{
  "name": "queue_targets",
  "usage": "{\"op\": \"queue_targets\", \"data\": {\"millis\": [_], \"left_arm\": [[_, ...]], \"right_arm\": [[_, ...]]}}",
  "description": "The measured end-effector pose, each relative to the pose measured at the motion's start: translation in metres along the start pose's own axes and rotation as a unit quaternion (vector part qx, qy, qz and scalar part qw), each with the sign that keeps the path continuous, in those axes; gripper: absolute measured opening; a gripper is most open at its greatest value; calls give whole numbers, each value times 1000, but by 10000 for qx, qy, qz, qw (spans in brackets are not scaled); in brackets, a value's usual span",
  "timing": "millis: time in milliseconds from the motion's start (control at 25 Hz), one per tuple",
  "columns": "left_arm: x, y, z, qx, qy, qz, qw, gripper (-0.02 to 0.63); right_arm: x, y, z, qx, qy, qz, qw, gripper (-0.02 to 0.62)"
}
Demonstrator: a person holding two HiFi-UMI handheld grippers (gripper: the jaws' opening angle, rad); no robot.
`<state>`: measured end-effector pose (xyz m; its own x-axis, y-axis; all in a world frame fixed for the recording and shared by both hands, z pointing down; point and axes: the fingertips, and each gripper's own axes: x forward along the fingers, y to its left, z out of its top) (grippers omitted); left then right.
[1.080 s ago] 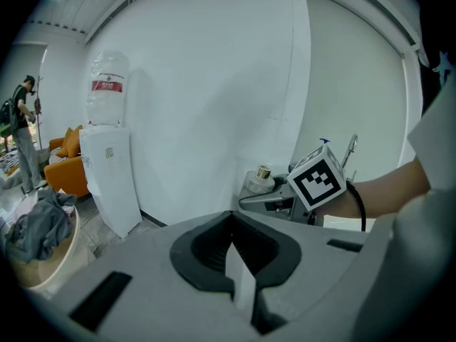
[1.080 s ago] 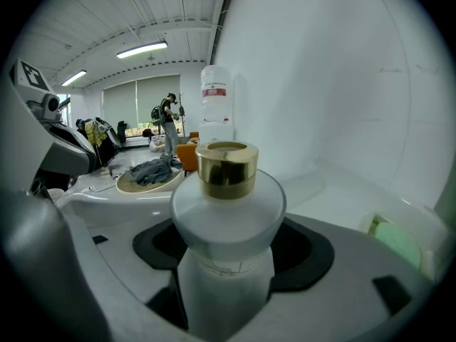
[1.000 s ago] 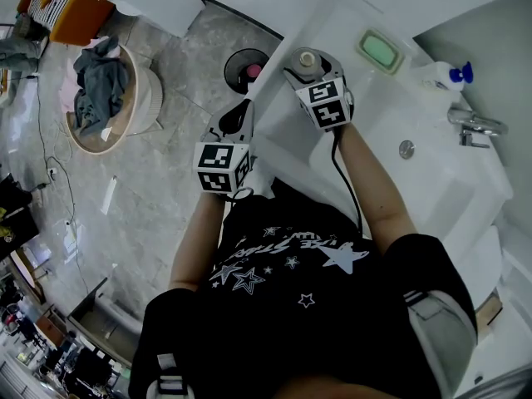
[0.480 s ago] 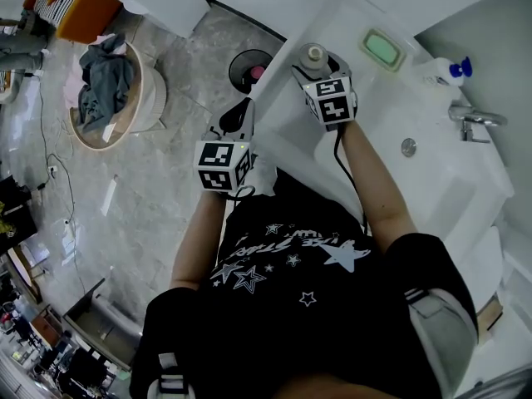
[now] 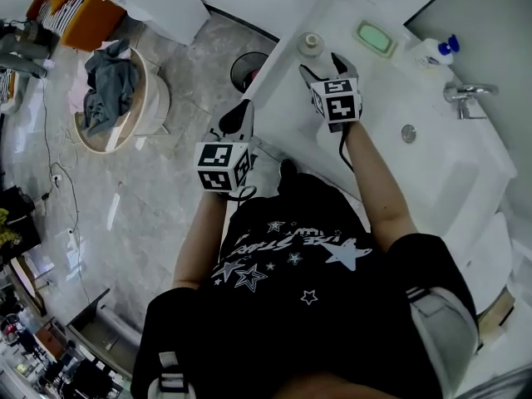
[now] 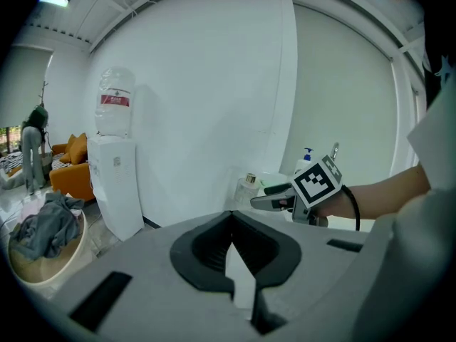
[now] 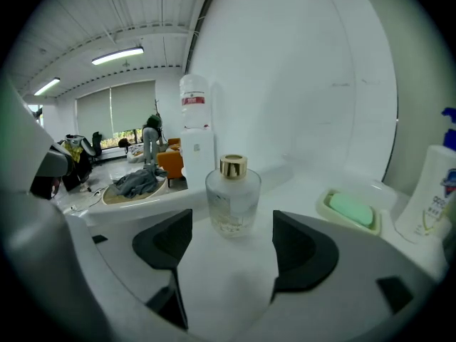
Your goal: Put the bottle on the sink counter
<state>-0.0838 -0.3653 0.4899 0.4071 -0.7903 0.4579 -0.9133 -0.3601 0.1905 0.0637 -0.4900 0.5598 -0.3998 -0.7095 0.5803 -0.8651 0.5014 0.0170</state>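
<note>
A small clear glass bottle [image 7: 233, 204] with a gold cap stands upright on the white sink counter [image 7: 299, 191]. In the head view the bottle [image 5: 310, 44] sits near the counter's far left corner. My right gripper [image 5: 321, 67] is open just short of the bottle, not touching it, its jaws spread wide with nothing between them [image 7: 231, 251]. My left gripper [image 5: 238, 116] hangs off the counter's left side over the floor, its jaws shut and holding nothing [image 6: 232, 251]. From the left gripper view the bottle [image 6: 247, 187] and the right gripper [image 6: 281, 194] show ahead.
A green soap in its dish [image 5: 375, 39] and a pump bottle [image 5: 432, 51] stand at the back of the counter, next to the tap [image 5: 465, 96] and basin [image 5: 432, 165]. On the floor are a laundry basket [image 5: 116, 98] and a bin [image 5: 248, 69].
The right gripper has let go of the bottle and drawn back toward me. The bottle now stands free on the counter. The left gripper has stayed in place.
</note>
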Motion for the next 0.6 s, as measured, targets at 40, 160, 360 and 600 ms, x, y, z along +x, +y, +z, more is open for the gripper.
{"op": "queue_targets", "data": {"millis": [40, 160, 360, 600], "left_arm": [[-5, -1, -1, 17, -18, -24, 10000, 6], [-21, -7, -3, 37, -88, -82, 9999, 8], [-53, -20, -10, 120, -119, -241, 9996, 8], [-92, -35, -18, 295, -174, -377, 9987, 8]], "right_arm": [[-8, 1, 1, 33, -60, -39, 10000, 322], [-33, 5, 5, 90, -250, -207, 9994, 322], [-79, 18, 5, 150, -435, -339, 9984, 321], [-129, 38, 1, 204, -613, -729, 9952, 179]]}}
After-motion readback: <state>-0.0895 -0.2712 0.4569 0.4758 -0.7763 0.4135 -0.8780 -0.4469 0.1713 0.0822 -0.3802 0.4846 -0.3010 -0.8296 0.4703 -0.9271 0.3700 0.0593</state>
